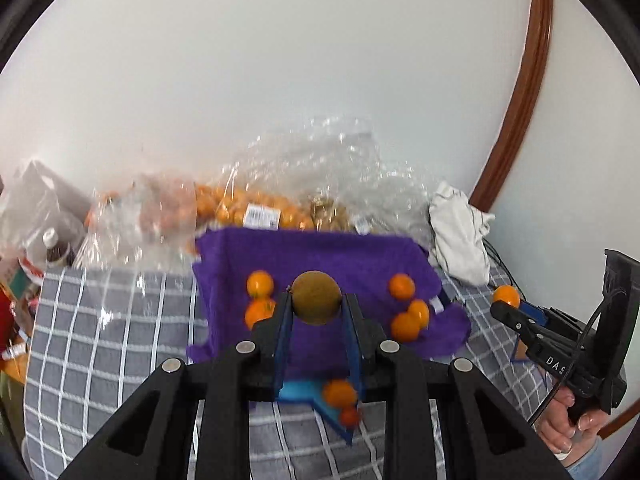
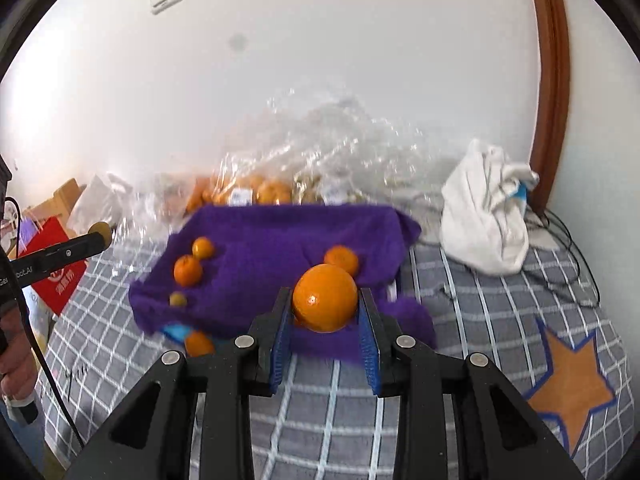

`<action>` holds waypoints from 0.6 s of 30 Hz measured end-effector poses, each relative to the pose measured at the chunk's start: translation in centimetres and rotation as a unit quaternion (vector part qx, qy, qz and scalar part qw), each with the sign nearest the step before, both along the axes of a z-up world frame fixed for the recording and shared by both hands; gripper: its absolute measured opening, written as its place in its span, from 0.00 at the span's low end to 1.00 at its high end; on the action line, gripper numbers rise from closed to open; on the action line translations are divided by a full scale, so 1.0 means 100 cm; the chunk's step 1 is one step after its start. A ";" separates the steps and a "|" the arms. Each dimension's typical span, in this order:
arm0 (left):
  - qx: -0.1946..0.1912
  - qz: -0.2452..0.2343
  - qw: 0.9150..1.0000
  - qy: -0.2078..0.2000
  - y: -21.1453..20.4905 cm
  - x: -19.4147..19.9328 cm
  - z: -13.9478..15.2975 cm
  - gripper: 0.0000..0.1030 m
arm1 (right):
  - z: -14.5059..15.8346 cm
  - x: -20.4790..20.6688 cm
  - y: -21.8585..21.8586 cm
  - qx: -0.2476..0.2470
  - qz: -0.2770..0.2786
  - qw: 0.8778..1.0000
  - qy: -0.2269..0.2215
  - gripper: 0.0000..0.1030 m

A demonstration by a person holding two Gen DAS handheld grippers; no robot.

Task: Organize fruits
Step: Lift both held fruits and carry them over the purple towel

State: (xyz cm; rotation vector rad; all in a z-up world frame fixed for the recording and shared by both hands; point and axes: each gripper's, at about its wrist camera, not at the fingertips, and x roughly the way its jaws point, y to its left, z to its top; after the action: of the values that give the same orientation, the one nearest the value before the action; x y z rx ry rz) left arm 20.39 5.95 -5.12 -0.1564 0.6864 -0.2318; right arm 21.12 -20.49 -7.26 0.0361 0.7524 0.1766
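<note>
My left gripper (image 1: 316,300) is shut on a brown round fruit (image 1: 316,297) and holds it above a purple towel (image 1: 320,252) on the checked bed. My right gripper (image 2: 325,305) is shut on an orange (image 2: 325,296) over the towel's (image 2: 280,240) near right part. Several small oranges lie on the towel, two at the left (image 1: 260,283) and three at the right (image 1: 402,286). In the right wrist view oranges lie at the left (image 2: 188,270) and behind the held one (image 2: 341,258). The right gripper also shows in the left wrist view (image 1: 506,300), and the left one in the right wrist view (image 2: 100,234).
A clear plastic bag of oranges (image 1: 240,208) lies behind the towel by the wall. A white cloth bundle (image 2: 484,224) sits at the right with black cables. An orange (image 1: 339,394) and a small red fruit (image 1: 350,416) lie at the towel's near edge. A red bag (image 2: 56,276) stands left.
</note>
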 end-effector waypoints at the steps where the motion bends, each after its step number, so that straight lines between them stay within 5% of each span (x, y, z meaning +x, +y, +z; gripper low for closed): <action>1: -0.002 0.000 1.000 -0.004 0.000 0.008 0.004 0.23 | 0.003 0.007 0.003 0.000 0.001 1.000 -0.005 0.31; 9: 0.006 0.018 1.000 -0.023 -0.002 0.055 0.009 0.23 | 0.010 0.060 0.014 0.027 0.000 1.000 -0.010 0.31; 18: -0.014 0.017 1.000 0.001 -0.009 0.110 -0.021 0.23 | -0.023 0.106 0.026 0.042 0.007 0.999 0.008 0.31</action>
State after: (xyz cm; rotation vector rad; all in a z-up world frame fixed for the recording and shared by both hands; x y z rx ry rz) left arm 31.37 5.02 -7.24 -0.1956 0.6812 -0.2089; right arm 31.70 -17.85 -9.54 0.1130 0.7603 0.2215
